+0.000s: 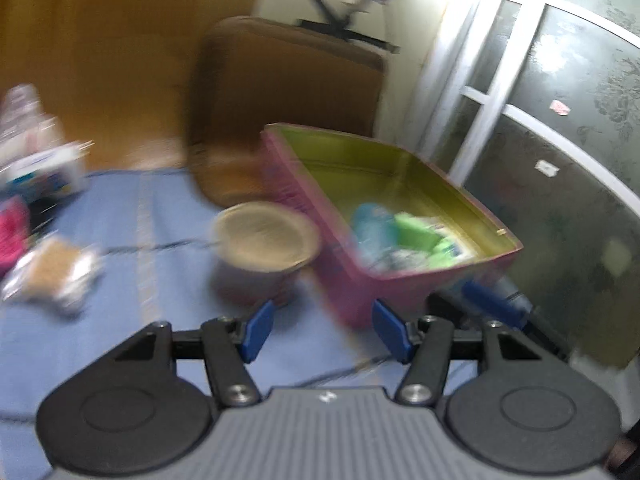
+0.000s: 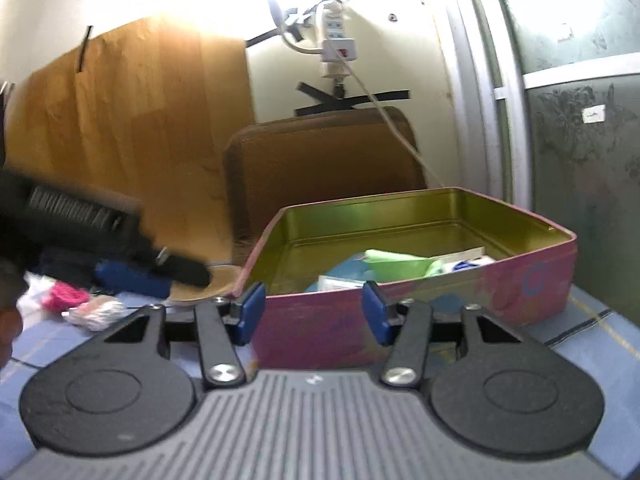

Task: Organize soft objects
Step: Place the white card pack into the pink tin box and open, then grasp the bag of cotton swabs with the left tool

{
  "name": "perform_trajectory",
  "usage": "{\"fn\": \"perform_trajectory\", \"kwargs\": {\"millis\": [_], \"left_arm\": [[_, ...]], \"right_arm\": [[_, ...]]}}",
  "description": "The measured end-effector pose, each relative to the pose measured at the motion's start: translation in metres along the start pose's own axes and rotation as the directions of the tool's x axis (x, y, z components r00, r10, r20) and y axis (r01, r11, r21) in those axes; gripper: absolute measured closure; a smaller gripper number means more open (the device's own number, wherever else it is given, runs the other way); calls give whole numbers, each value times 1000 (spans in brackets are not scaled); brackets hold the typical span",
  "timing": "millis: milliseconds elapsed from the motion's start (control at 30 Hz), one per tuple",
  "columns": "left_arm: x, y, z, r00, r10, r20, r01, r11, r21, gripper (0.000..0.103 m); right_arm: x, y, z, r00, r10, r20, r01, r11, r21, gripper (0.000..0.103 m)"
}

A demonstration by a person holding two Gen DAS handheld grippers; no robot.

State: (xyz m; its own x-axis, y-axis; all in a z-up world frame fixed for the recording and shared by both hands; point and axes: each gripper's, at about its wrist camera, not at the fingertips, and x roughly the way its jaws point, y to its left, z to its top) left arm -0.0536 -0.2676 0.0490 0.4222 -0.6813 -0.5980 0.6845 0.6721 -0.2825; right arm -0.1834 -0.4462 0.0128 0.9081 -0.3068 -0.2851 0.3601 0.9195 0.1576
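Note:
A pink tin box (image 1: 404,292) with a gold-green inside stands on the blue cloth; it also shows in the right wrist view (image 2: 472,300). Green and blue soft packets (image 1: 408,236) lie inside it, also seen from the right (image 2: 396,266). A wrapped tan soft object (image 1: 54,276) lies on the cloth at the left, and a pink one (image 2: 66,296) beside a whitish one (image 2: 96,312). My left gripper (image 1: 322,332) is open and empty, in front of the box and a round bowl (image 1: 264,240). My right gripper (image 2: 314,314) is open and empty, just before the box's near wall.
A brown cushion (image 2: 320,160) leans on the wall behind the box. A power strip and cable (image 2: 338,36) hang above it. A window frame (image 1: 480,92) is at the right. Clutter (image 1: 36,160) sits at the far left. The left gripper's body (image 2: 80,216) shows in the right wrist view.

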Motion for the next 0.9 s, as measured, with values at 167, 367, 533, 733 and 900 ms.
{"fn": "perform_trajectory", "kwargs": {"millis": [167,367,533,733,900], "left_arm": [[-39,73,-32,981,195,-1,-195,980,-35,47],[-68,152,-61,929,370,12,-364,921,-140,47],[-79,167,-75,923,369,111,-348,922,-169,44],[-87,177,-80,938,312,147,-275,934,-229,44],[-88,185,-79,952,266,153,-215,933,-290,39]], "right_arm": [[4,56,1,987,154,-54,-158,982,-98,49],[60,137,-8,919,322,-226,-356,926,-127,48],[120,211,-16,894,336,-297,-423,851,-311,11],[196,234,-18,856,265,-444,-442,820,-363,21],[164,212,-12,845,260,-467,-419,864,-279,49]]}}
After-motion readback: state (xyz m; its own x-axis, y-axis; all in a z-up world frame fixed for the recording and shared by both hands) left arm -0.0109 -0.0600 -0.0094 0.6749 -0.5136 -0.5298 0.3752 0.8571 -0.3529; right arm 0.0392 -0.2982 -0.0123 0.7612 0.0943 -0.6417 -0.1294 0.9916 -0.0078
